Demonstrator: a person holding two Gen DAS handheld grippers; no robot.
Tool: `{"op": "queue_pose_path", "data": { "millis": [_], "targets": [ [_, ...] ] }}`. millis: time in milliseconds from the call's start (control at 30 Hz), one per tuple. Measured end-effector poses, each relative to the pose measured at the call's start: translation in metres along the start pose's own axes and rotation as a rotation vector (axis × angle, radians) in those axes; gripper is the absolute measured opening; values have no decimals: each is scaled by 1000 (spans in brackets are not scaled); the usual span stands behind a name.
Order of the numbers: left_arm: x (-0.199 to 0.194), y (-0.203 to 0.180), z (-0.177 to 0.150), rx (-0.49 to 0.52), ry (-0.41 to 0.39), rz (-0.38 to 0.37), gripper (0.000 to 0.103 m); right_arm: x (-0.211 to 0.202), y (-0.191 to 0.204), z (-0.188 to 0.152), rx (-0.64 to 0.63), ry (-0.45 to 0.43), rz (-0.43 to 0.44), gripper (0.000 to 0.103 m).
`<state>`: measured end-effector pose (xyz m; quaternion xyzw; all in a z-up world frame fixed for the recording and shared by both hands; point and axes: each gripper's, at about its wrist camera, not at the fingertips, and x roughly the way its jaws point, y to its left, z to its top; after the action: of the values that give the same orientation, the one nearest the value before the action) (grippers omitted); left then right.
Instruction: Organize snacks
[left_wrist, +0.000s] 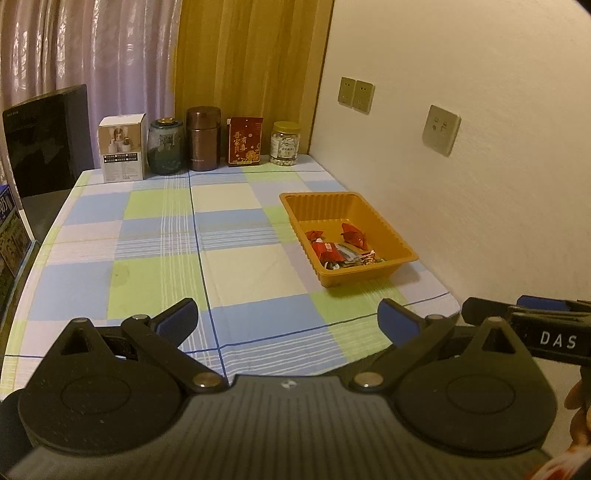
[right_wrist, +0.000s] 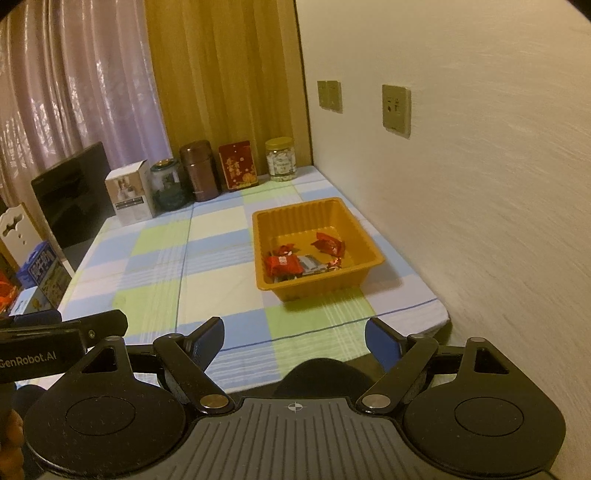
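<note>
An orange plastic tray (left_wrist: 402, 254) stands on the checked tablecloth near the right wall; it also shows in the right wrist view (right_wrist: 369, 251). Inside lie several red-wrapped snacks (left_wrist: 327, 249) (right_wrist: 282, 264) and a silver-wrapped one (right_wrist: 310, 263). My left gripper (left_wrist: 288, 317) is open and empty above the table's near edge, well short of the tray. My right gripper (right_wrist: 293, 341) is open and empty, also near the front edge, below and left of the tray. The right gripper's fingers (left_wrist: 480, 308) show at the right edge of the left wrist view.
At the table's back stand a white box (left_wrist: 122, 147), a dark glass jar (left_wrist: 166, 146), a brown canister (left_wrist: 203, 138), a red packet (left_wrist: 244, 142) and a clear jar of sweets (left_wrist: 284, 144). A black monitor (left_wrist: 48, 140) and blue boxes (right_wrist: 42, 273) are at the left.
</note>
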<state>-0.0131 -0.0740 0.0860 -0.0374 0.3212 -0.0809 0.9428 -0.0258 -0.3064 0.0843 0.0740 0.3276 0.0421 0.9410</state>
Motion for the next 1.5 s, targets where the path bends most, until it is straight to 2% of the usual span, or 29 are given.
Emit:
{"op": "queue_pose_path", "data": {
  "millis": [1500],
  "targets": [
    [4,1,0,17,4,12,103,0,0,-3,6,4,1,83]
  ]
}}
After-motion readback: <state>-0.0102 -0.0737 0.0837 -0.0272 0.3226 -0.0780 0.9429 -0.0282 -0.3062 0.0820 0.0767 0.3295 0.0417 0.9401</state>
